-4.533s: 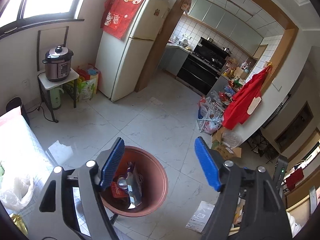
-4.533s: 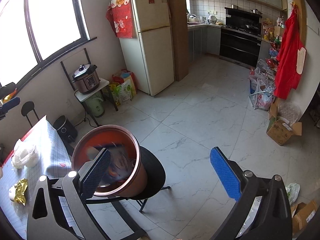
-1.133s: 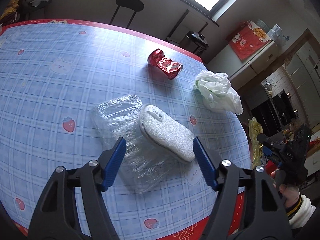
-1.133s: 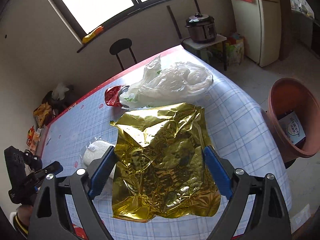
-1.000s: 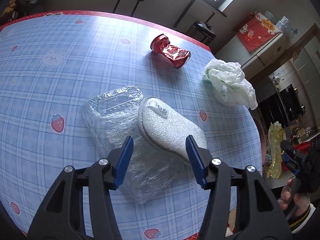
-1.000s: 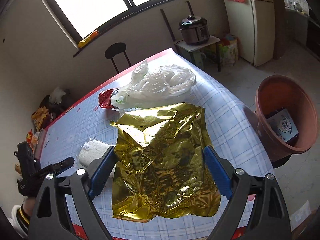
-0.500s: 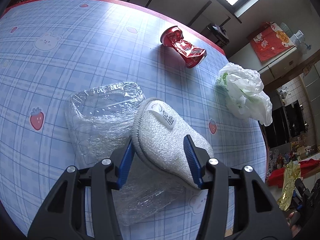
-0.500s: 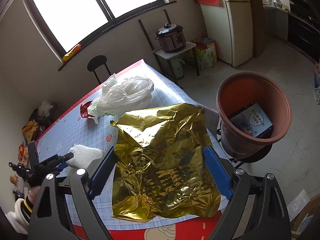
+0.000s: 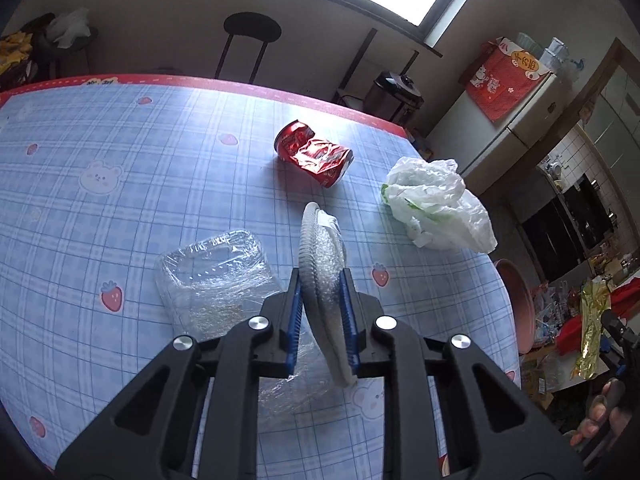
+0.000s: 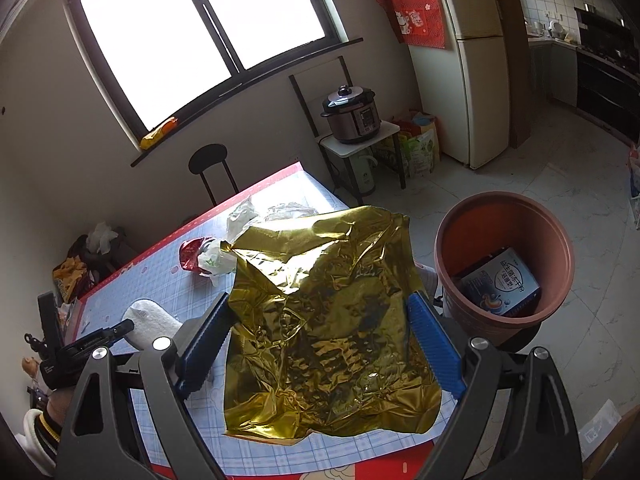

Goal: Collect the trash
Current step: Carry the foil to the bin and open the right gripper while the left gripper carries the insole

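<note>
My left gripper point(image 9: 322, 316) is shut on a white fuzzy slipper point(image 9: 322, 256), held on edge above the blue checked tablecloth point(image 9: 120, 168). The slipper also shows in the right wrist view point(image 10: 150, 318). My right gripper point(image 10: 320, 344) is shut on a gold foil bag point(image 10: 328, 320), lifted past the table edge beside a terracotta bin point(image 10: 504, 216) with a blue box point(image 10: 500, 284) inside. A crushed red can point(image 9: 314, 154), a white plastic bag point(image 9: 434, 204) and a clear plastic tray point(image 9: 220, 276) lie on the table.
A black stool point(image 9: 252, 26) stands behind the table. A rice cooker point(image 10: 352, 114) on a small stand and a fridge point(image 10: 468, 60) stand by the wall. The bin's rim point(image 9: 516, 308) shows at the table's right edge.
My left gripper has closed on the slipper and turned it on edge, lifted off the tray. My right gripper has carried the gold bag further toward the bin.
</note>
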Available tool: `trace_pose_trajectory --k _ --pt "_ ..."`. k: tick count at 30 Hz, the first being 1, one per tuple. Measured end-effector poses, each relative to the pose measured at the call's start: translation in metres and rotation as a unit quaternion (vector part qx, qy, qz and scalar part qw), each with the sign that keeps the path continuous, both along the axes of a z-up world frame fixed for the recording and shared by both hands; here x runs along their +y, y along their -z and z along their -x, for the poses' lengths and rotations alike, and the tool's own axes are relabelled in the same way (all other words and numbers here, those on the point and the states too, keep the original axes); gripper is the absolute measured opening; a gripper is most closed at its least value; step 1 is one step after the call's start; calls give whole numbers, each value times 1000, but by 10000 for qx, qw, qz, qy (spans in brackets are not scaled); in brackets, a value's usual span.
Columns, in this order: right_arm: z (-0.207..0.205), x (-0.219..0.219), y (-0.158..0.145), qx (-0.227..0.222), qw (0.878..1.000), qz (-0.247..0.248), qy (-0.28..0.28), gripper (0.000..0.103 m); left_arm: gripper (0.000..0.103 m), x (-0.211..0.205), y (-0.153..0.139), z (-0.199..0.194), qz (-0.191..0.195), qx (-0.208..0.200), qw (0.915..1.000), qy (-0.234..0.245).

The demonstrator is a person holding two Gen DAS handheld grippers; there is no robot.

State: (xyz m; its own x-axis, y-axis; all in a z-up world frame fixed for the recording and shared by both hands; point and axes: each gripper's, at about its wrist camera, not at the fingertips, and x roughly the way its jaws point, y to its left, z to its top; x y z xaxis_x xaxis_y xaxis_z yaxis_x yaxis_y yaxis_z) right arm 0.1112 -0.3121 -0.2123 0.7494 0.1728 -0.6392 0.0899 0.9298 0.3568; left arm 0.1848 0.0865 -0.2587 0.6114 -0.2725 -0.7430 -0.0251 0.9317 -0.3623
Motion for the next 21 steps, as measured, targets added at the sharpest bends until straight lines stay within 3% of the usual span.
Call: trace_pose_trajectory --k 5,14,21 --pt "-2 1 -7 -155 9998 -81 -74 87 20 1 -46 31 -217 -566 9981 106" --pt "-9 -12 -24 -498 9984 -228 -112 87 20 -1 -107 58 -393 -1085 9933 -4" --pt "-7 -49 -49 -995 9949 110 123 87 20 -29 -145 62 -461 -1403 9889 173"
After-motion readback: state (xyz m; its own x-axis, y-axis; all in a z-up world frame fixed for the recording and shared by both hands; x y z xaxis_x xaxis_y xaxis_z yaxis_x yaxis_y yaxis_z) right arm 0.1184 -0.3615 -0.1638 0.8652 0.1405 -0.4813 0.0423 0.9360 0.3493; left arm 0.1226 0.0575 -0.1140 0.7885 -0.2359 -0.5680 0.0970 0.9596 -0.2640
